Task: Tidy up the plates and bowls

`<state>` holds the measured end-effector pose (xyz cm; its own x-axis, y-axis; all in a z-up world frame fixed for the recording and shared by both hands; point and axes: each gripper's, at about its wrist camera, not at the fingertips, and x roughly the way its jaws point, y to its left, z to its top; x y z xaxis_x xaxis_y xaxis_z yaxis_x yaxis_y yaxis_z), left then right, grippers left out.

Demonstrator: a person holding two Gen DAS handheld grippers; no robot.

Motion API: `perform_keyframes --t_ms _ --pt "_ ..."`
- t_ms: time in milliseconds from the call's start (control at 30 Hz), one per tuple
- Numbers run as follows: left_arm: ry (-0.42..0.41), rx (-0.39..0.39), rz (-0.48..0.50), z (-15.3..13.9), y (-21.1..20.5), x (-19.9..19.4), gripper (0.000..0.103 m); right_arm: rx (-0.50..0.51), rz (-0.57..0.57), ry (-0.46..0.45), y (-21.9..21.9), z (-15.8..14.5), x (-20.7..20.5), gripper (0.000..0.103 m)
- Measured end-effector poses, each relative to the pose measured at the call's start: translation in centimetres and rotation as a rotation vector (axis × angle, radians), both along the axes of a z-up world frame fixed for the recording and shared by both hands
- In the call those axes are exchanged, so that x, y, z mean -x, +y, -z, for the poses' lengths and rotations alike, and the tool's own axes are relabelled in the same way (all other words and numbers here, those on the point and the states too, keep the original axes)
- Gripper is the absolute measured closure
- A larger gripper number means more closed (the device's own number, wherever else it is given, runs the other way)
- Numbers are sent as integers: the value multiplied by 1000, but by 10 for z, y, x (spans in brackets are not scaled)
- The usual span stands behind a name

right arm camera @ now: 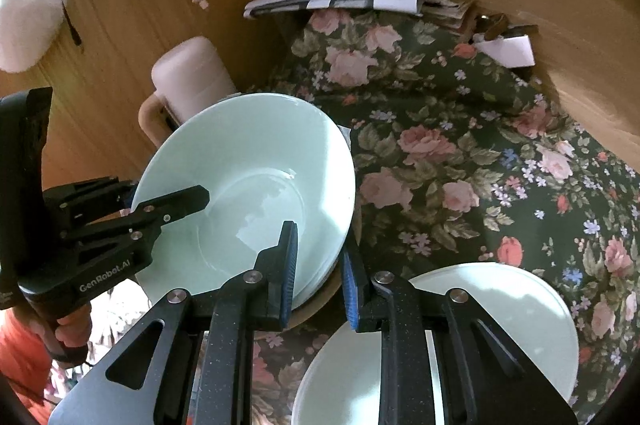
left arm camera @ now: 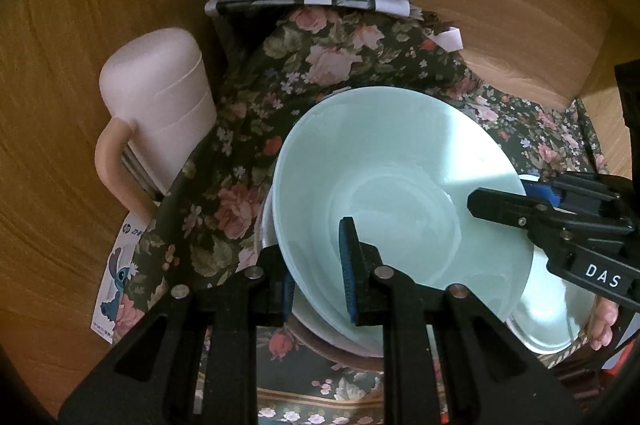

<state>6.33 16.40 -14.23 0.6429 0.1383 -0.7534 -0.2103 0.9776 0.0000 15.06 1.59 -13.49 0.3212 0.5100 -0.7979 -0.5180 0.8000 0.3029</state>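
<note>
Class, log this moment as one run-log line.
left gripper: shut on bowl rim | right gripper: shut on opposite rim | bowl: tilted over floral cloth | plate: beside
</note>
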Motion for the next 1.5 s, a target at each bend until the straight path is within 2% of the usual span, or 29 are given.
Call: perform_keyframes --t_ms 200,833,900,967,1100,1167,1233,1333,1500 --pt "-2 -26 4 2 -1 0 83 8 -2 12 0 1 -1 83" --pt "11 -12 -3 0 1 -6 83 21 7 1 -7 -2 -1 82" --pt "15 -19 3 -1 -1 -7 78 24 4 7 -6 0 -1 82" --pt "14 -21 25 -3 -3 -8 70 26 5 8 -6 1 -2 82" --pt "6 -46 35 -8 -8 -8 61 16 8 0 -8 -3 -3 81" --pt "4 -61 25 -10 -8 -8 58 14 10 -7 -9 -5 -2 78" --pt "-16 -80 18 -13 -7 -7 54 13 16 -15 -10 -8 -2 70" --pt "-52 -98 30 -23 -7 -1 46 13 20 -21 -11 -10 -2 65" --pt "-43 -74 4 -22 3 2 44 21 16 -14 -9 -8 -2 62"
